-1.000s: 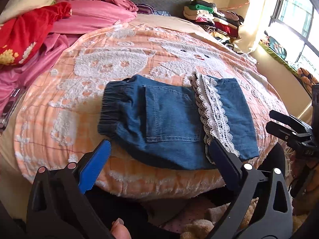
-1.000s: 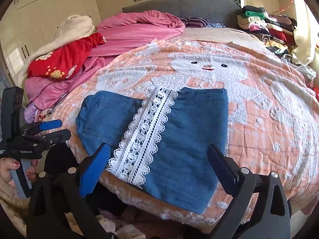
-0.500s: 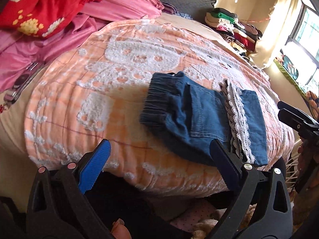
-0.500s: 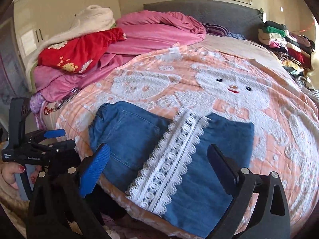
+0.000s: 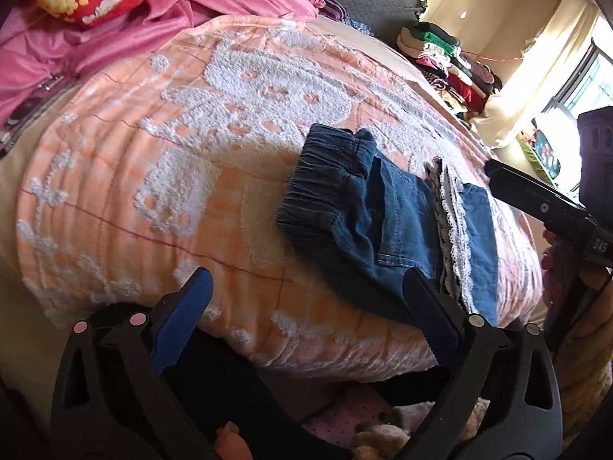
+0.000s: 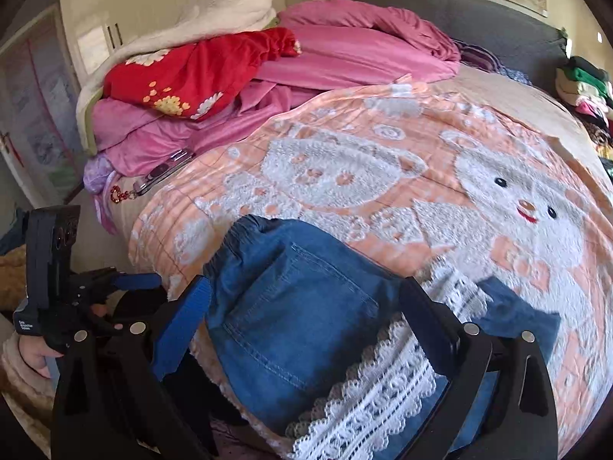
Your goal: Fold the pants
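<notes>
Small blue denim pants [image 5: 383, 226] lie folded on the peach bear-patterned blanket [image 5: 237, 122], near the bed's front edge. The elastic waistband points left, and a white lace trim [image 5: 448, 214] runs across the fold. My left gripper [image 5: 306, 318] is open and holds nothing, low in front of the bed edge and just left of the pants. In the right wrist view the pants [image 6: 299, 306] fill the lower middle with the lace trim [image 6: 383, 402] close in front. My right gripper [image 6: 306, 326] is open just above them and holds nothing.
Pink bedding [image 6: 345, 61] and a red floral blanket [image 6: 199, 73] are piled at the bed's far left. A phone with a red charm [image 6: 164, 170] lies beside them. Stacked folded clothes [image 5: 440, 53] sit at the far right by the grey headboard [image 6: 498, 27].
Both grippers have shifted left along the bed edge, so the pants sit further right in each view. The right gripper has come closer over the pants. The pants have not moved.
</notes>
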{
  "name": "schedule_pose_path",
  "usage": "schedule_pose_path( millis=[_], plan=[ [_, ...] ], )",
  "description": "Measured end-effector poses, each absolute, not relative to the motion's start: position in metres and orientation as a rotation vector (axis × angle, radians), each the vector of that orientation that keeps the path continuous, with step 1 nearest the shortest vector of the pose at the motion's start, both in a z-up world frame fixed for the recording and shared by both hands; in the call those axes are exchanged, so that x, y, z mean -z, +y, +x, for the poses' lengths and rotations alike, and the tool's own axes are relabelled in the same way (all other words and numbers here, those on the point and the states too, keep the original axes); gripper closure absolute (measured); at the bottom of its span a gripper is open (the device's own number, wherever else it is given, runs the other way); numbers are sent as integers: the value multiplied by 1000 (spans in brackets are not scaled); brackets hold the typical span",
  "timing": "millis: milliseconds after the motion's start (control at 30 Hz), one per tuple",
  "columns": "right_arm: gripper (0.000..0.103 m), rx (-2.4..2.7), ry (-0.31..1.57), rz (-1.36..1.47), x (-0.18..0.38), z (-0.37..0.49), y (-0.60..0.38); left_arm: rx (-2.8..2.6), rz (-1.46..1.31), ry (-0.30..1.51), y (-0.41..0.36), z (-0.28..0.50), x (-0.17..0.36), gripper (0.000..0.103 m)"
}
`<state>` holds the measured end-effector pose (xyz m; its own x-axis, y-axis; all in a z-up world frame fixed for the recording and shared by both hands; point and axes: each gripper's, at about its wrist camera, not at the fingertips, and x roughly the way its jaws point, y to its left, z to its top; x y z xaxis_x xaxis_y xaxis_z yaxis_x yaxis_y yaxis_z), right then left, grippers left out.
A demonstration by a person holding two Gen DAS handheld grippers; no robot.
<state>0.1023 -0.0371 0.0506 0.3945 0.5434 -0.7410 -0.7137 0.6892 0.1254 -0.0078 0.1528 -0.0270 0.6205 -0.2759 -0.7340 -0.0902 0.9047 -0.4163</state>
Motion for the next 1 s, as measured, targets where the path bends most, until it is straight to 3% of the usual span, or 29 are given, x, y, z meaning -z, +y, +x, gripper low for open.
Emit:
schedule_pose_path(
  millis=[133, 467, 1000],
  plan=[
    [5, -853, 869, -266, -47, 113, -15, 138, -490, 915, 148, 0, 36, 13],
    [5, -971, 957, -354, -28, 137, 31, 196, -624, 946, 141, 15, 57, 58],
    [6, -1089, 1114, -477, 27, 157, 90, 213, -627, 958, 138, 26, 70, 60]
  ],
)
